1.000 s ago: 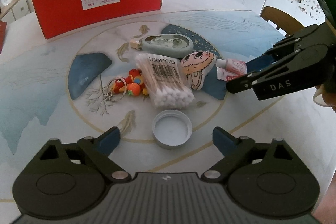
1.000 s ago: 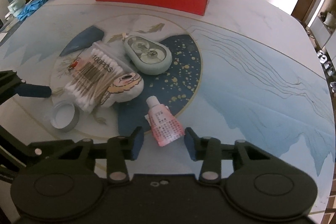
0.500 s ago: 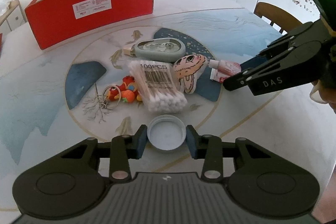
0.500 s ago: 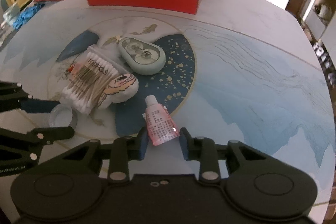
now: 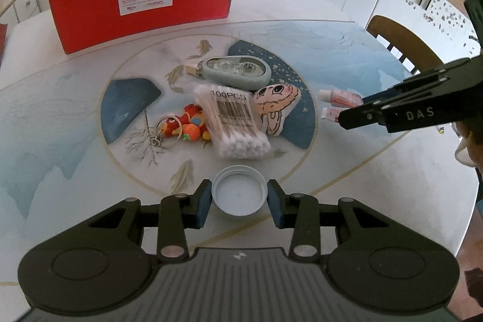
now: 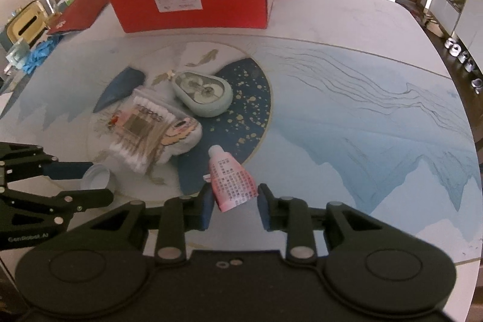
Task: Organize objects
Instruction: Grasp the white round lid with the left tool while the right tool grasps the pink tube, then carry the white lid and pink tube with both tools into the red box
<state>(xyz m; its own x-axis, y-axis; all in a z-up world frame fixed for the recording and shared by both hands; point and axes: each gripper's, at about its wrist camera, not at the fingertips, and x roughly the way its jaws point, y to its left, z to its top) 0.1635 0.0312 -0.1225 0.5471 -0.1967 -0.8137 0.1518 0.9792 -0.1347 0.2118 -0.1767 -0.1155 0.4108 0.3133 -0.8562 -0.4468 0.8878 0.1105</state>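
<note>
We hold the left gripper (image 5: 238,201) low over the near edge of the worktop (image 5: 347,180), its jaws closed in on the white cap (image 5: 239,195); the blue pads sit against the cap's two sides. The cap lies open side up and nothing is in it. Our right gripper (image 6: 232,199) has its jaws narrowed around the flat end of the pink tube (image 6: 231,181), which lies on the worktop with its white nozzle pointing away from us; the left pad touches the tube, while a thin gap seems to remain at the right pad, so we cannot tell whether the grip is firm.

Beyond the cap, in the middle of the painted circle, lies the swab pack (image 5: 234,119), marked 100PCS. Just to its left is the keychain (image 5: 184,127) with its ring, and to its right the cartoon pouch (image 5: 276,107), touching the pack. Behind them rests the pale green case (image 5: 234,71).

The red box (image 5: 142,5) stands open at the far side of the worktop, well apart from the pile. From both views we see only its upper inner walls; its floor is hidden, so we cannot tell what it holds.
</note>
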